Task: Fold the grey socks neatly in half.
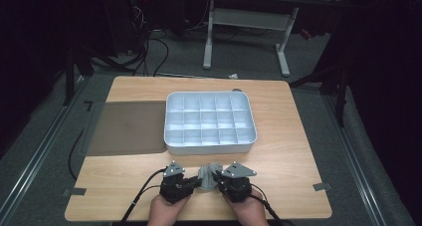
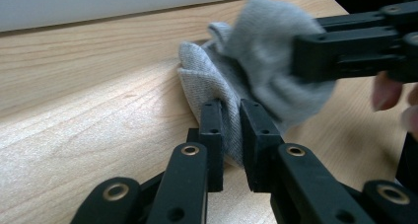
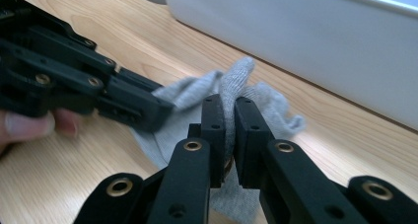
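While both grippers meet at the table's near edge:
Left gripper: jaws clamp sock.
Right gripper: jaws clamp sock.

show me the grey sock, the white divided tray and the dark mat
grey sock (image 2: 256, 61), left gripper view, on its bunched knit middle
white divided tray (image 1: 209, 147), high view, on its near outer wall
dark mat (image 1: 127, 126), high view, on its bare middle

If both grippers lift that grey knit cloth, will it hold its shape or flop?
The grey knit cloth likely flops: it already bunches in soft folds between the left gripper and right gripper. Probably light, and its ribbed weave looks unlikely to slip.
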The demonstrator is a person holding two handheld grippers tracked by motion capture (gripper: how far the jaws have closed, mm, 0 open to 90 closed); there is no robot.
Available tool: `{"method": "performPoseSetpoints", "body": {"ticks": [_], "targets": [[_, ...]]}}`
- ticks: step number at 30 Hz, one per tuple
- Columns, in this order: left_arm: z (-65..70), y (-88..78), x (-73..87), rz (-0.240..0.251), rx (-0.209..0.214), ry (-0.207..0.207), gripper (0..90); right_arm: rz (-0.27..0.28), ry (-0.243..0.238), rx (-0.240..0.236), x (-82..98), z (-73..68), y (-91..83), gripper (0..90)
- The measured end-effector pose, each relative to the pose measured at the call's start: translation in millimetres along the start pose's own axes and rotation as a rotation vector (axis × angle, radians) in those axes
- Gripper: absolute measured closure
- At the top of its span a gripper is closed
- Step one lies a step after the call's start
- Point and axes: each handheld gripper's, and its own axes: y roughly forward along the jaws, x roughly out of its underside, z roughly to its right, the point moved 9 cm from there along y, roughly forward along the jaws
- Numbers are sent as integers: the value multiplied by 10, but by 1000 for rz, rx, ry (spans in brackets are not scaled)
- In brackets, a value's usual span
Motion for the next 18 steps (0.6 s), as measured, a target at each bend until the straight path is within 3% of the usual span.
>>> {"method": "performPoseSetpoints", "body": {"ticks": [6, 7, 10, 11, 14, 17, 18], "targets": [[7, 2, 5, -2, 4, 4, 798, -6, 10, -48, -30, -111, 167, 842], [7, 3, 5, -2, 4, 5, 795, -3, 20, -67, -43, -120, 175, 774], [5, 5, 5, -1, 2, 2, 793, 15, 28, -77, -81, -112, 109, 736], [4, 5, 5, -1, 2, 2, 789, 57, 36, -71, -137, -73, -26, 708], [5, 6, 4, 0, 2, 2, 784, 87, 47, -53, -165, -5, -157, 701], [9, 3, 4, -1, 8, 3, 768, 72, 55, -44, -93, 28, -173, 698], [12, 0, 4, 1, 12, 4, 739, 43, 74, -61, 2, 7, -107, 675]]}}
